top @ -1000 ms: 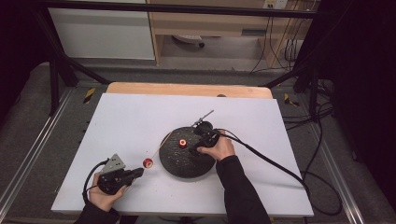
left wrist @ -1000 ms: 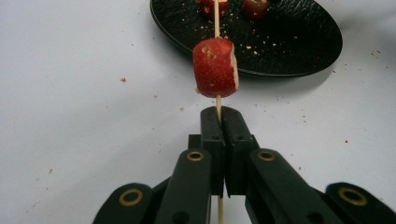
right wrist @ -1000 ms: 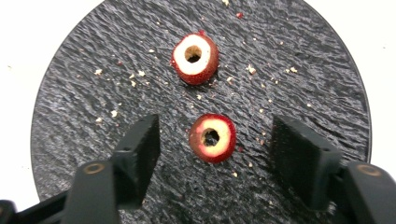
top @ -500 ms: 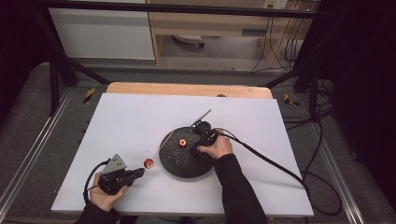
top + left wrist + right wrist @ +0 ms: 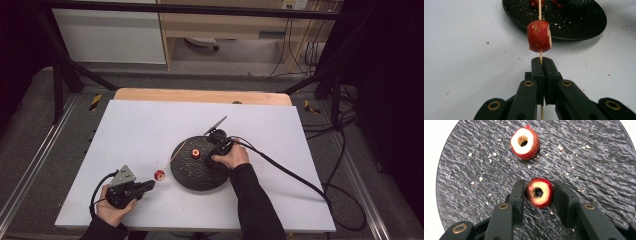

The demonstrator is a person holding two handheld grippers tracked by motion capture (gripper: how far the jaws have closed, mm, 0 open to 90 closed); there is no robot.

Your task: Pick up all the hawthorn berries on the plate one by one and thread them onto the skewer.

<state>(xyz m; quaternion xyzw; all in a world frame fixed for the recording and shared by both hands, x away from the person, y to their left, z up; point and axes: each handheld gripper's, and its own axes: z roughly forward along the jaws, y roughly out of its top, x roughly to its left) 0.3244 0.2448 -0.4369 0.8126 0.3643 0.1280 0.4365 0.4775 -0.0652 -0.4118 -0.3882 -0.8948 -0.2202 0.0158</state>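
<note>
My left gripper [image 5: 541,62] is shut on a thin wooden skewer [image 5: 539,10] near its end. A red fruit piece [image 5: 539,36] is threaded on the skewer just beyond the jaws. In the high view this gripper [image 5: 150,185] lies at the table's front left, and the skewer [image 5: 175,155] slants up toward the black plate [image 5: 200,177]. My right gripper [image 5: 539,195] is over the plate [image 5: 474,165]. Its jaws have just been closing and now press both sides of a cored red fruit ring [image 5: 541,191]. A second ring [image 5: 525,143] lies free farther on.
Crumbs are scattered over the plate and the white table top [image 5: 150,125]. The right gripper's cable [image 5: 290,172] trails off to the table's right edge. A wooden strip [image 5: 200,96] runs along the far edge.
The right hand has edged slightly to the left over the plate. The left hand and its skewer have kept still.
</note>
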